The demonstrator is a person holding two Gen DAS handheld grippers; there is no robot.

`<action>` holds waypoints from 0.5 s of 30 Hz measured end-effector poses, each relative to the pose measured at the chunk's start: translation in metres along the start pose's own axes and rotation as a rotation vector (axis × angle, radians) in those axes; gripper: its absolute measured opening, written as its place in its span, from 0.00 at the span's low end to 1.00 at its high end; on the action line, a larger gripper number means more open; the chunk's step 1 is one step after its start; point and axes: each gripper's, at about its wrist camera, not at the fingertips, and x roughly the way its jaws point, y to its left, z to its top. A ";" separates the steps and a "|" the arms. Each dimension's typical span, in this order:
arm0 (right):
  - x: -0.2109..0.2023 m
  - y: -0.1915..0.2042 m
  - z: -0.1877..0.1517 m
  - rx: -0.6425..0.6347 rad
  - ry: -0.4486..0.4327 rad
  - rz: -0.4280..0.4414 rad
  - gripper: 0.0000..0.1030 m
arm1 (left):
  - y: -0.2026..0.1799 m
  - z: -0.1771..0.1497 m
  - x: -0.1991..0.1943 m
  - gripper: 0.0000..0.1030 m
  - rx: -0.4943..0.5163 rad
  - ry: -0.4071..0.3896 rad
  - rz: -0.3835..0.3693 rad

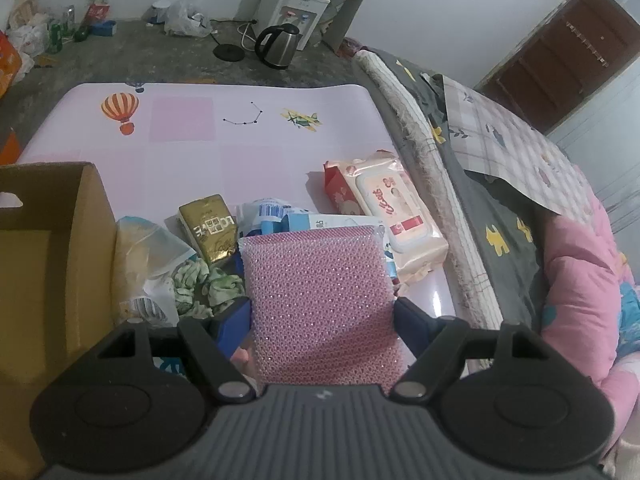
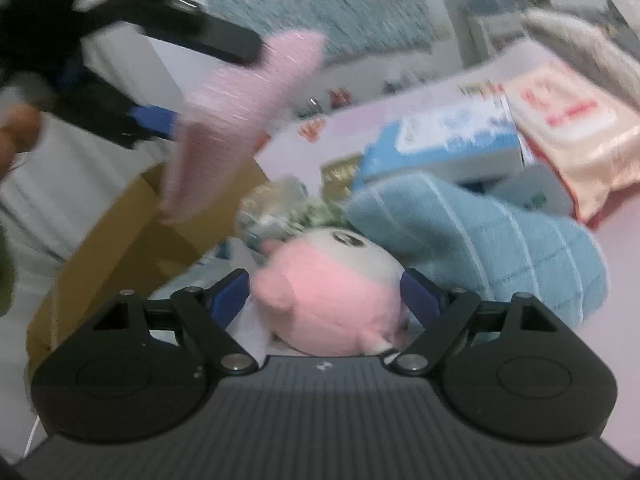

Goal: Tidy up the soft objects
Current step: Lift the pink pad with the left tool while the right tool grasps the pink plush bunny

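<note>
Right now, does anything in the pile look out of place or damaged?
Nothing looks damaged or spilled. The loose pile beside the box is jumbled: the wipes pack lies askew, half over a red packet.

Beyond the pink play mat (image 1: 256, 152) I see a steel kettle (image 1: 279, 45) on the bare floor, just in front of a white water dispenser (image 1: 298, 10). Plastic bags (image 1: 186, 16) and green bottles (image 1: 56, 34) sit along the far wall. A brown door (image 1: 560, 64) stands at the right.
</note>
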 end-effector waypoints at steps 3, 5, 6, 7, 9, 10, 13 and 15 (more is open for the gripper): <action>-0.001 -0.003 -0.001 0.037 -0.013 0.012 0.74 | 0.002 -0.001 -0.003 0.76 -0.003 -0.003 -0.001; -0.007 -0.006 -0.005 0.077 -0.029 0.027 0.71 | 0.002 -0.002 -0.007 0.76 -0.006 -0.008 -0.001; -0.009 -0.007 -0.005 0.095 -0.038 0.035 0.71 | 0.002 -0.002 -0.010 0.76 -0.006 -0.012 -0.001; -0.013 -0.009 -0.006 0.115 -0.051 0.044 0.71 | 0.002 -0.003 -0.013 0.76 -0.005 -0.018 -0.002; -0.024 -0.012 -0.007 0.144 -0.088 0.070 0.70 | 0.002 -0.004 -0.021 0.76 -0.003 -0.031 -0.004; -0.029 -0.012 -0.007 0.155 -0.109 0.080 0.70 | 0.002 -0.005 -0.025 0.76 -0.002 -0.036 -0.005; -0.043 -0.013 -0.006 0.183 -0.162 0.104 0.71 | 0.002 -0.009 -0.037 0.76 0.000 -0.053 -0.006; -0.050 -0.015 -0.006 0.209 -0.191 0.121 0.71 | 0.002 -0.012 -0.046 0.76 0.003 -0.067 -0.008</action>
